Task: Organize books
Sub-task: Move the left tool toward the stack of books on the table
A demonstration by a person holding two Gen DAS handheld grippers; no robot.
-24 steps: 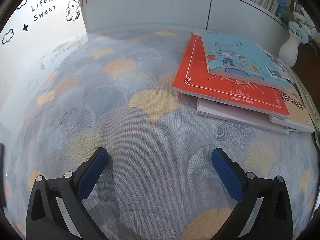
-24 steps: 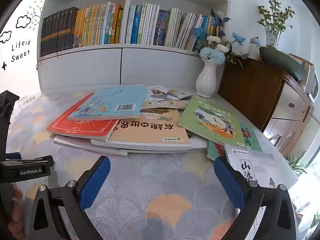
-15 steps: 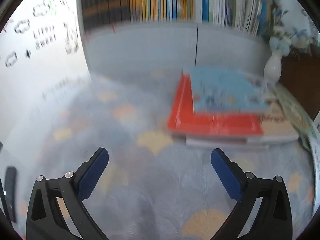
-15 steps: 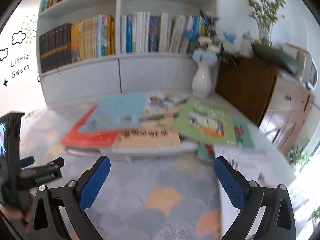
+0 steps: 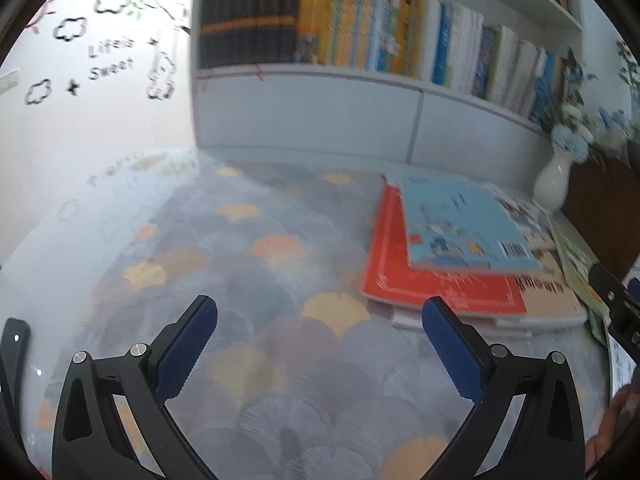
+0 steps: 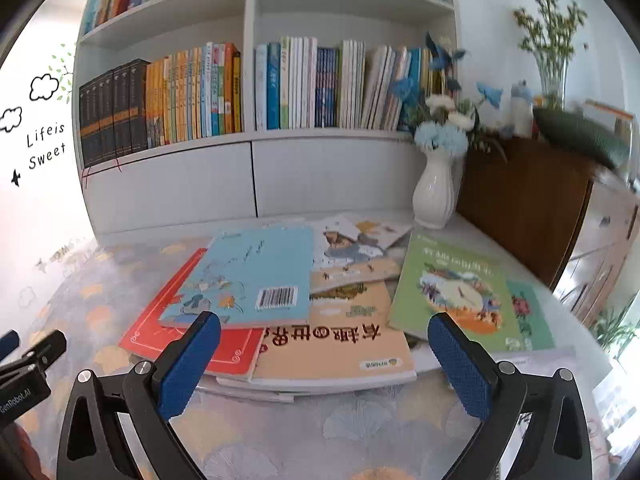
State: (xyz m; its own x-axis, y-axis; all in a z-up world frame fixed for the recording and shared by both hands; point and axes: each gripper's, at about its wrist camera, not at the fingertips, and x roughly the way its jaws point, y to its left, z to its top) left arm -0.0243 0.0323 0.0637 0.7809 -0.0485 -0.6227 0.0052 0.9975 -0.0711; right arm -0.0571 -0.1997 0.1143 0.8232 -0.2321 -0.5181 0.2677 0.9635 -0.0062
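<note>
The worktop (image 6: pixel 360 432) carries a sprawled pile of books (image 6: pixel 320 344), the light-blue book (image 6: pixel 248 276) topmost; both the right gripper (image 6: pixel 324 360) and left gripper (image 5: pixel 320 344) gape empty; best pinch that top book's near edge first.

The left wrist view is smeared: the shelf spines (image 5: pixel 360 36) and the light blue book's cover (image 5: pixel 460 224) cannot be read. The red book (image 6: pixel 176 332) lies mostly hidden beneath it. Far right, the white booklet (image 5: pixel 620 364) is cut off by the picture's edge. The cabinet top (image 6: pixel 580 136) blurs too.
</note>
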